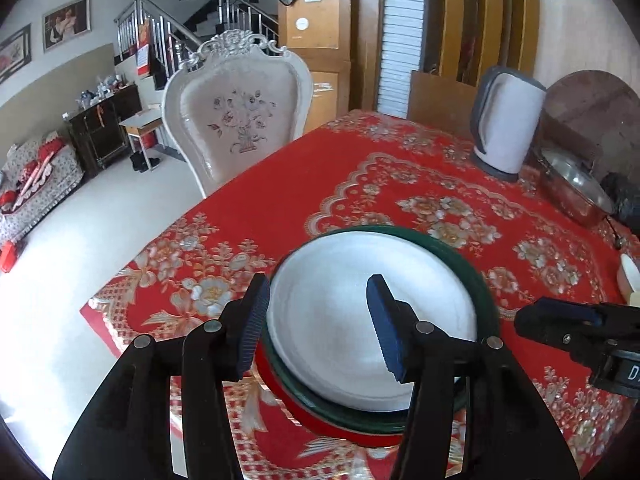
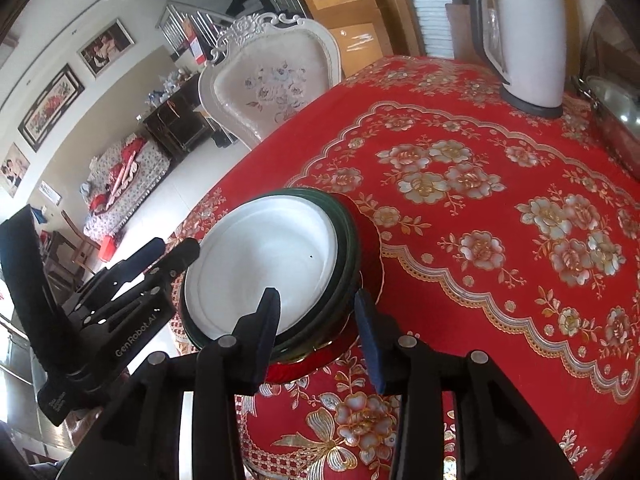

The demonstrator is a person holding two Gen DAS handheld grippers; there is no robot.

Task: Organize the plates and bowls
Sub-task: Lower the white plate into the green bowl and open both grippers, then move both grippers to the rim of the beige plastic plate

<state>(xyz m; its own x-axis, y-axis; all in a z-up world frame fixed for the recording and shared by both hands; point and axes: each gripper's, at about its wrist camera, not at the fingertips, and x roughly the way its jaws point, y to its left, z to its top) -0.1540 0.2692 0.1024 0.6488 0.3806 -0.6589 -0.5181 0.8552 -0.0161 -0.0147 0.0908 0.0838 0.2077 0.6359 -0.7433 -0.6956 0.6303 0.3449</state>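
Plate stack (image 1: 372, 320) — white on green on red, table centre-front, tablecloth (image 1: 420, 184) | rigid, glazed, slippery, breakable; grip rim at 6 o'clock | left gripper (image 1: 318, 326), right gripper (image 2: 318, 338) — jaws apart, holding nothing | kettle (image 1: 506, 120) at 1 o'clock.

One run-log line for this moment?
stack: white plate on green plates | left gripper: open | right gripper: open

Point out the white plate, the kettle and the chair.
white plate (image 1: 352, 320), left wrist view, bare centre of the top plate.
kettle (image 2: 532, 48), right wrist view, white side wall.
chair (image 1: 240, 120), left wrist view, flowered backrest.
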